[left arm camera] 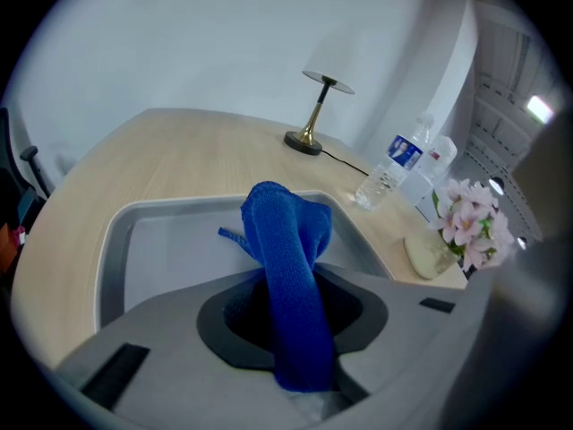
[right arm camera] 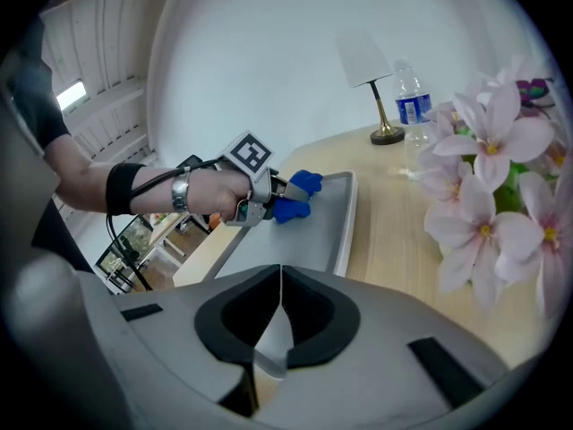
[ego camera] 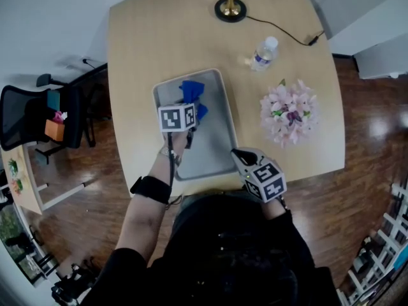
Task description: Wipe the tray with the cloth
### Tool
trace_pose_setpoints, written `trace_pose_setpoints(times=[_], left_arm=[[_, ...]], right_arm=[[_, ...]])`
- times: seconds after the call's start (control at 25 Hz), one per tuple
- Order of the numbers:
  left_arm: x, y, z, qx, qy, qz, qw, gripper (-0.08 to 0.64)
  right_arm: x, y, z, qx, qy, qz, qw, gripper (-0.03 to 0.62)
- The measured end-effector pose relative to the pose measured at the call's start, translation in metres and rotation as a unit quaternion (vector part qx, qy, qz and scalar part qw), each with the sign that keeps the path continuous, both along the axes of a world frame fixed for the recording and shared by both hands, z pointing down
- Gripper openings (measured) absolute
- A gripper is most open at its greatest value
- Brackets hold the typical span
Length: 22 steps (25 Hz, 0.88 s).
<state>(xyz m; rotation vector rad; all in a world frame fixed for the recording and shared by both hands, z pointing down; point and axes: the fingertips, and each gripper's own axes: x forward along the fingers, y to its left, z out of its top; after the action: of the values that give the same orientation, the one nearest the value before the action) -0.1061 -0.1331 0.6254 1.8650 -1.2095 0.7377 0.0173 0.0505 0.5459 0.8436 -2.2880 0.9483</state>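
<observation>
Over tray [ego camera: 218,142], cloth [left arm camera: 288,249] between left jaws

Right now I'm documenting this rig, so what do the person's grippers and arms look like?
Both grippers have grey bodies with black insets at the jaws, and each carries a white cube with black square markers: left gripper, right gripper. The left forearm wears a black band with a thin cable running to the gripper, plus a metal bracelet. Clothing is black.

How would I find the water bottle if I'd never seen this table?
Start at the wooden table and look to its far end, where the lamp stands. Between that lamp and the pink flowers is the water bottle. It is see-through, with a white cap and a blue label.
</observation>
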Motion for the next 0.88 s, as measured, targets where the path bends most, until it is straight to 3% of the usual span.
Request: trace_pose_setpoints(times=[0.2, 0.52, 0.88], left_arm=[[0.019, 0.076, 0.002, -0.02, 0.019, 0.013, 0.9995, 0.112], [0.052, 0.195, 0.005, -0.071, 0.043, 0.071, 0.994, 0.112], [0.067, 0.243, 0.008, -0.087, 0.046, 0.115, 0.9885, 0.112]], right_arm=[[-0.001, 0.011, -0.002, 0.001, -0.002, -0.002, 1.0, 0.015], [0.002, 0.03, 0.0, 0.001, 0.001, -0.005, 1.0, 0.015], [0.002, 0.033, 0.0, 0.003, 0.001, -0.011, 1.0, 0.015]])
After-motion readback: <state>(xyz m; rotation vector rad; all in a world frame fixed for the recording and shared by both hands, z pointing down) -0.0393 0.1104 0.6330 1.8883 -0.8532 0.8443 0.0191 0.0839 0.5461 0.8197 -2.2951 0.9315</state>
